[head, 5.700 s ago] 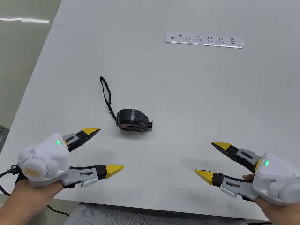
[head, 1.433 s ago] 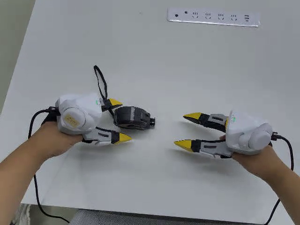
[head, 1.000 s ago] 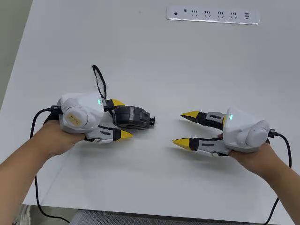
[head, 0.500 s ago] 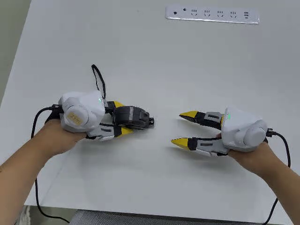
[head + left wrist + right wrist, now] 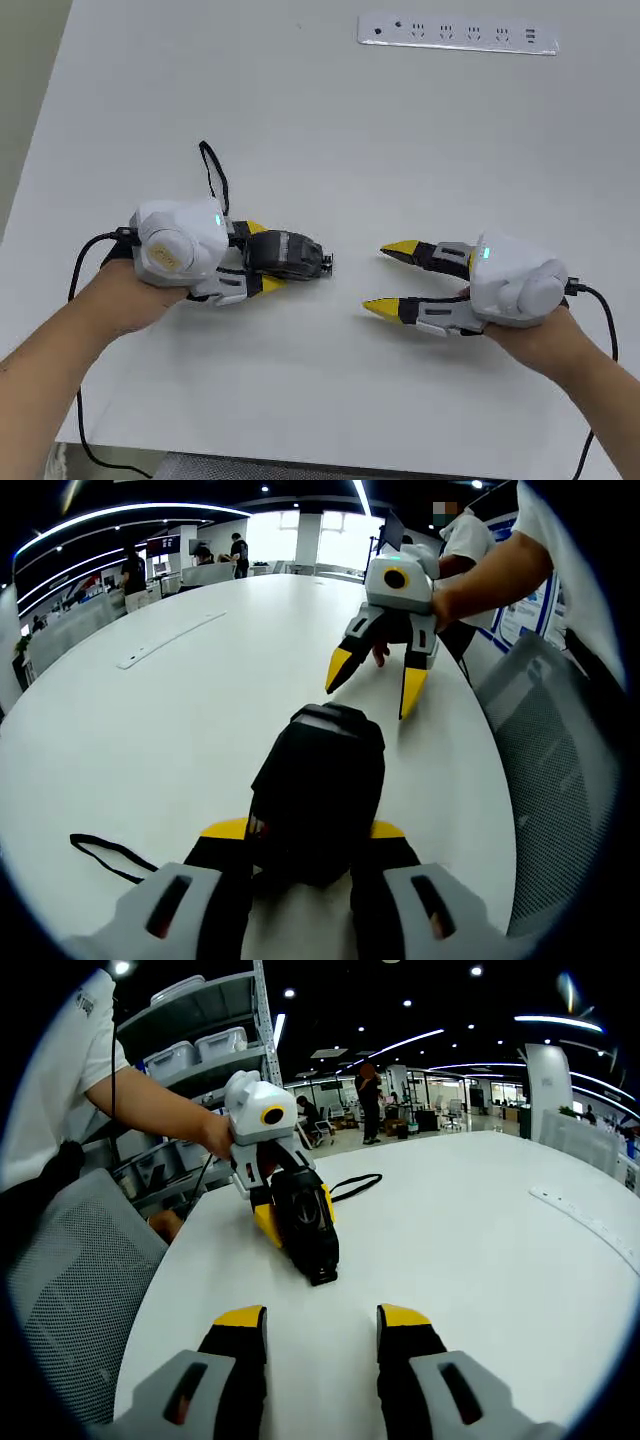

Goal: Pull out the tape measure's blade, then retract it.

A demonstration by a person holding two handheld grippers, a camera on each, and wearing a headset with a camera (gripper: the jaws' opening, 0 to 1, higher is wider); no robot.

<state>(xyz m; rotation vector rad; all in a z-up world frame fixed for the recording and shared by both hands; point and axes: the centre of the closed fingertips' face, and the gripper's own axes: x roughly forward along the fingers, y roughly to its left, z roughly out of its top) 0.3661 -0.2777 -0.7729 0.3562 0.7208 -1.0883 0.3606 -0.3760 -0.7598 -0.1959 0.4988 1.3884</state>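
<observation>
A black tape measure [image 5: 287, 255] lies on the white table, its blade tip pointing right and its black wrist strap [image 5: 213, 172] trailing back left. My left gripper [image 5: 262, 257] is shut on the tape measure's case [image 5: 320, 785], a yellow-tipped finger pressing each side. The tape measure [image 5: 305, 1220] also lies ahead in the right gripper view, held by the left gripper [image 5: 263, 1130]. My right gripper [image 5: 389, 279] stands open a short way to the right of the blade tip, with nothing between its fingers [image 5: 318, 1318]. In the left gripper view the right gripper [image 5: 379, 670] faces me.
A white power strip [image 5: 457, 33] lies at the table's far edge. The table's left edge [image 5: 40, 130] drops to a greenish floor. Cables trail from both grippers toward the near edge. Bare tabletop [image 5: 330, 150] lies between the grippers and the strip.
Over the last seconds my left gripper slid onto the tape measure and its fingers shut on the case. The right gripper crept a little left toward the blade tip, still open.
</observation>
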